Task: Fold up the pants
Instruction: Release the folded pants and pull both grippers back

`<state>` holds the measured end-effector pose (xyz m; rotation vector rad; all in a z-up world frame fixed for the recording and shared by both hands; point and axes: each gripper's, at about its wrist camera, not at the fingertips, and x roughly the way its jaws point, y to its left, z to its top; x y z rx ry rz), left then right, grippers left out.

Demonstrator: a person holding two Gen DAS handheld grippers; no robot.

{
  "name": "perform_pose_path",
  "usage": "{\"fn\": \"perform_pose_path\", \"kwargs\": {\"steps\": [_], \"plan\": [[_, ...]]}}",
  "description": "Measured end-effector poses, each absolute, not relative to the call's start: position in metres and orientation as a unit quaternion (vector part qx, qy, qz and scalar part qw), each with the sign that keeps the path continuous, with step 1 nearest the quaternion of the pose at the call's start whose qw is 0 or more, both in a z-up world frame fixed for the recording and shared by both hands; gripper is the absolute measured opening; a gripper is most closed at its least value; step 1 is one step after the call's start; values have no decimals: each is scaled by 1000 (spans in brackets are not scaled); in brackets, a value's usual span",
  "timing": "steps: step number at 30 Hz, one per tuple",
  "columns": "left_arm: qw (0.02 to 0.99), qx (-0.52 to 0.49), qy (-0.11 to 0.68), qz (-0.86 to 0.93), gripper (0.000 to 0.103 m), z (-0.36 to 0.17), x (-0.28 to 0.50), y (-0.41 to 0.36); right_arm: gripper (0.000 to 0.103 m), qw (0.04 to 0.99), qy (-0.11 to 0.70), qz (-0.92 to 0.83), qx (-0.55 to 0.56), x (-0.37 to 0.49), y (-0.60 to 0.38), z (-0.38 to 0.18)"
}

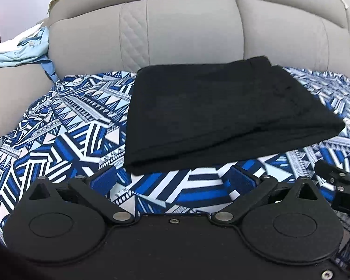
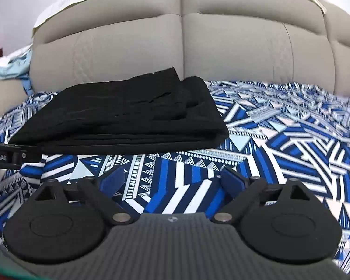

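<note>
The black pants [image 1: 221, 114] lie folded into a thick rectangular stack on the blue-and-white patterned sheet [image 1: 65, 126], close to the grey headboard. In the right wrist view the same pants [image 2: 128, 116] sit left of centre with several layers showing along the near edge. My left gripper [image 1: 173, 177] is open, its blue pads wide apart, just in front of the stack's near edge with only sheet between them. My right gripper [image 2: 173, 175] is open too, a little back from the stack, nothing between its pads. Neither gripper touches the pants.
A padded grey headboard [image 1: 198, 30] rises behind the bed. Light blue crumpled cloth [image 1: 23, 49] lies at the far left. The other gripper's black body shows at the right edge [image 1: 338, 189] of the left view and at the left edge [image 2: 4, 156] of the right view.
</note>
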<state>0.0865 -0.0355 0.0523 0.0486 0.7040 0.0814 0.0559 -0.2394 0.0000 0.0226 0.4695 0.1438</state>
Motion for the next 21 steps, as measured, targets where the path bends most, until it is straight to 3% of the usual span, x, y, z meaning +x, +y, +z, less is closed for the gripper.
{"fn": "perform_pose_path", "kwargs": {"steps": [3,21], "plan": [[934,23,354,43,102,44,91,-33,103,969,236,71,6,59,-237,-4],[940,-15,339,34,103,32,103,-18,103,975,216,53,-18,75,-225,-9]]}}
